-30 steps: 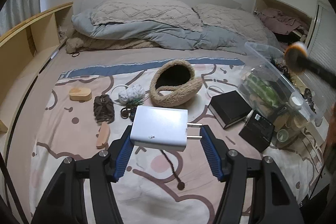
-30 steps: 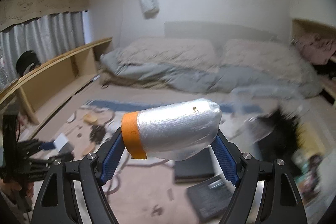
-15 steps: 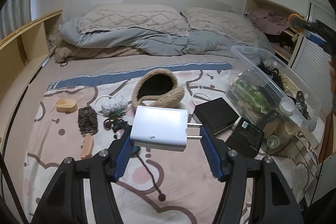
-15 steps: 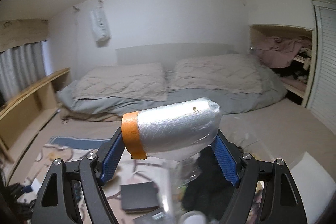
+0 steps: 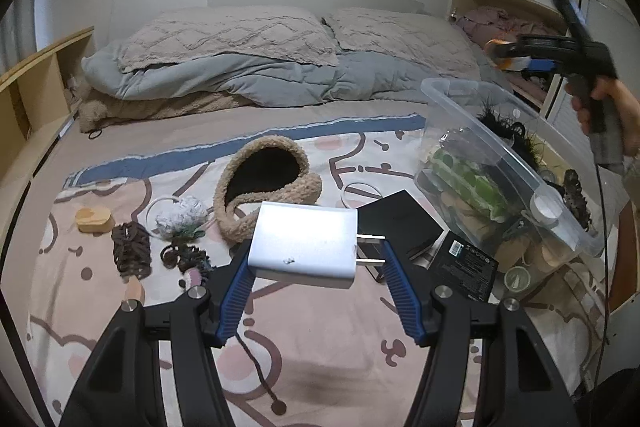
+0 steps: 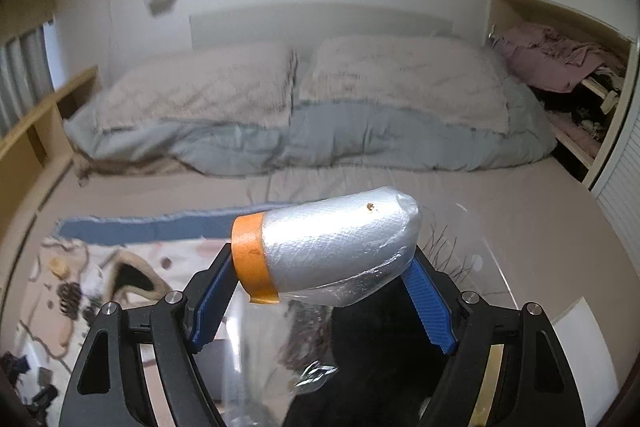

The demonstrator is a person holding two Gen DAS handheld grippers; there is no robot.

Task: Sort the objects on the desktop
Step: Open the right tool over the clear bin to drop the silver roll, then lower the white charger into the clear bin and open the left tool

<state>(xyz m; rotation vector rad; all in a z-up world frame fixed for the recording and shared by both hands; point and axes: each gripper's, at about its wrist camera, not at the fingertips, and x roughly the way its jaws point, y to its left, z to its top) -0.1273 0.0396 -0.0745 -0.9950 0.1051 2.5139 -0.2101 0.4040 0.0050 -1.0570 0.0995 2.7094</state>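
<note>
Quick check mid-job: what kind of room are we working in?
A bedroom, most likely: the items lie on a bed with two pillows and a grey duvet, and an alcove holds piled clothes.

We see a smooth white plastic charger point(image 5: 305, 245) with two shiny metal prongs, pinched between ribbed blue rubbery pads point(image 5: 234, 297) of the left matt black plastic tongs point(image 5: 314, 277). The right tongs point(image 6: 320, 303) clamp a roll wrapped in crinkled glossy film with a matt orange tape band point(image 6: 326, 247). The clear glossy plastic bin point(image 5: 504, 163) looks smooth. The beige looped bag point(image 5: 266, 193) is fuzzy cloth; the printed bedspread point(image 5: 332, 339) is soft matt fabric. The small tan block point(image 5: 93, 219) looks like smooth wood.
</note>
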